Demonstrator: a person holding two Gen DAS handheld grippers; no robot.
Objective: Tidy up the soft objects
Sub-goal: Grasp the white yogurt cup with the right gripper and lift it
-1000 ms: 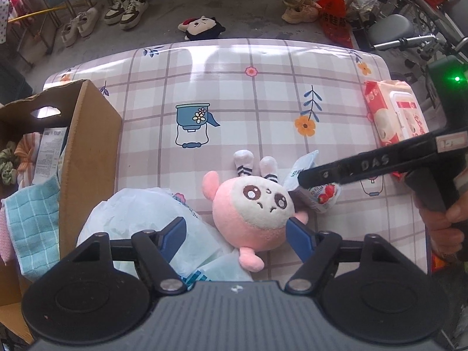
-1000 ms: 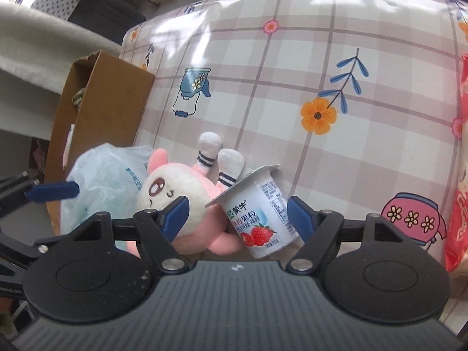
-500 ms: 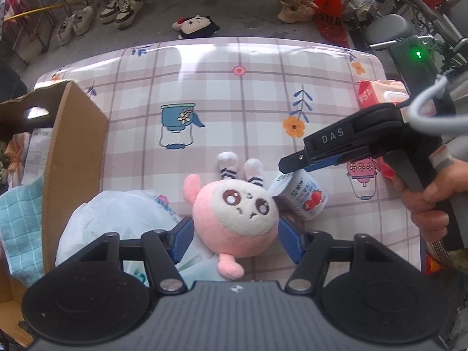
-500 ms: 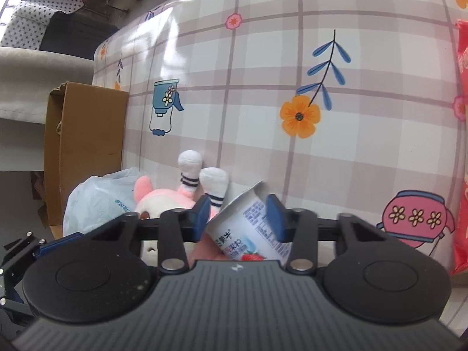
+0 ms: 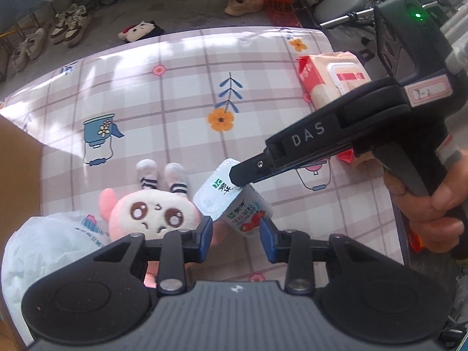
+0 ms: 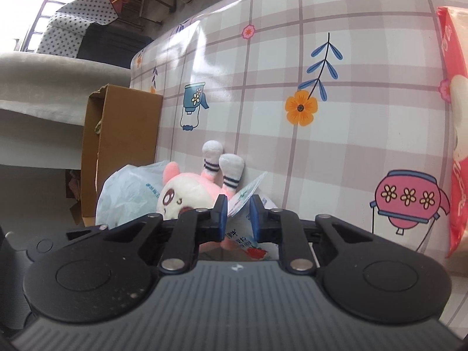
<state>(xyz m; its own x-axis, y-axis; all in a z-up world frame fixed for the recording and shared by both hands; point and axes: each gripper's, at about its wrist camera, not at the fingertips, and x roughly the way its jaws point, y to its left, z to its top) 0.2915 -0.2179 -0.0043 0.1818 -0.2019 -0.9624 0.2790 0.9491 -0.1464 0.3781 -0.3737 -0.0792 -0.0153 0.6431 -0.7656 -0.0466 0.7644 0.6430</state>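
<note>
Your right gripper (image 6: 238,215) has just closed and pinches the foil-lid edge of the tilted yogurt cup (image 5: 234,201) beside the pink plush (image 5: 149,213); only the left wrist view shows your hand (image 5: 427,201) on it. Your left gripper (image 5: 235,238) has been closing, pads clear of the cup. Bare tablecloth (image 5: 181,87) lies beyond; the cardboard box (image 6: 122,149) stands left, contents hidden.

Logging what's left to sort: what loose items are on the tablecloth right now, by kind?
Plush toy: 1
Plastic bag: 1
Yogurt cup: 1
Wipes pack: 1
Total: 4
</note>
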